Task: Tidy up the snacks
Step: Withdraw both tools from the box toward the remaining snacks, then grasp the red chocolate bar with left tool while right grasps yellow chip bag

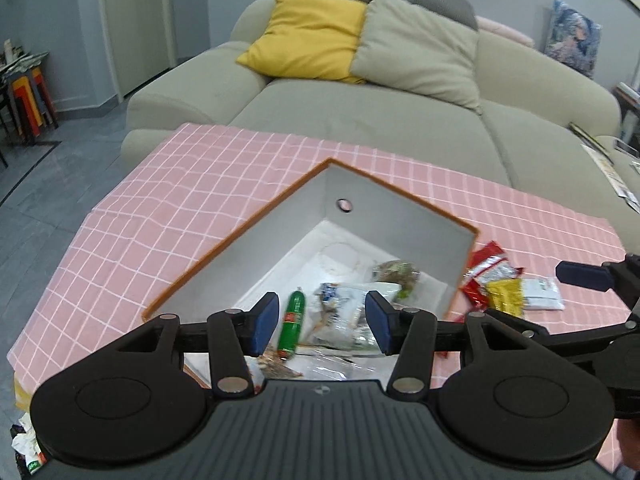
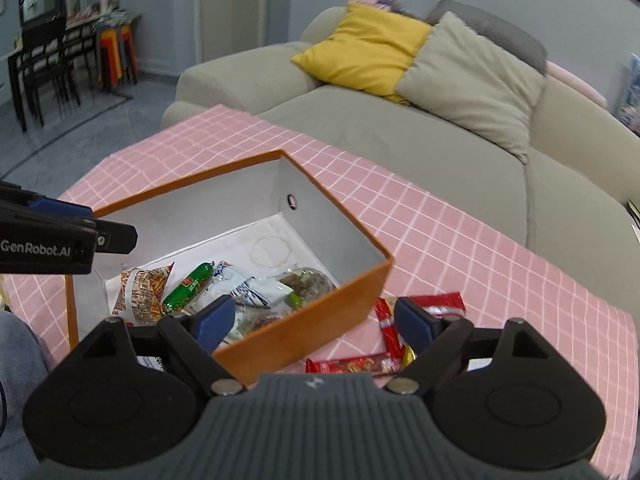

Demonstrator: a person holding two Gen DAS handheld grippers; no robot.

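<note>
An orange box [image 1: 200,264] [image 2: 320,324] with a grey inside stands on the pink checked tablecloth. It holds several snacks: a green sausage stick [image 1: 293,326] [image 2: 188,285], clear and white packets [image 1: 348,312] [image 2: 252,290] and an orange-patterned bag [image 2: 140,292]. My left gripper [image 1: 322,322] is open and empty above the box. It shows at the left of the right wrist view [image 2: 116,236]. My right gripper [image 2: 316,322] is open and empty, over the box's right corner. Red packets [image 1: 486,276] [image 2: 424,308], a yellow one [image 1: 506,294] and a white one [image 1: 542,294] lie on the cloth right of the box.
A beige sofa [image 1: 360,120] [image 2: 400,132] with yellow and beige cushions stands right behind the table. A door, dark chairs [image 2: 40,72] and stacked stools are at the far left. Litter lies on the floor at the lower left [image 1: 24,440].
</note>
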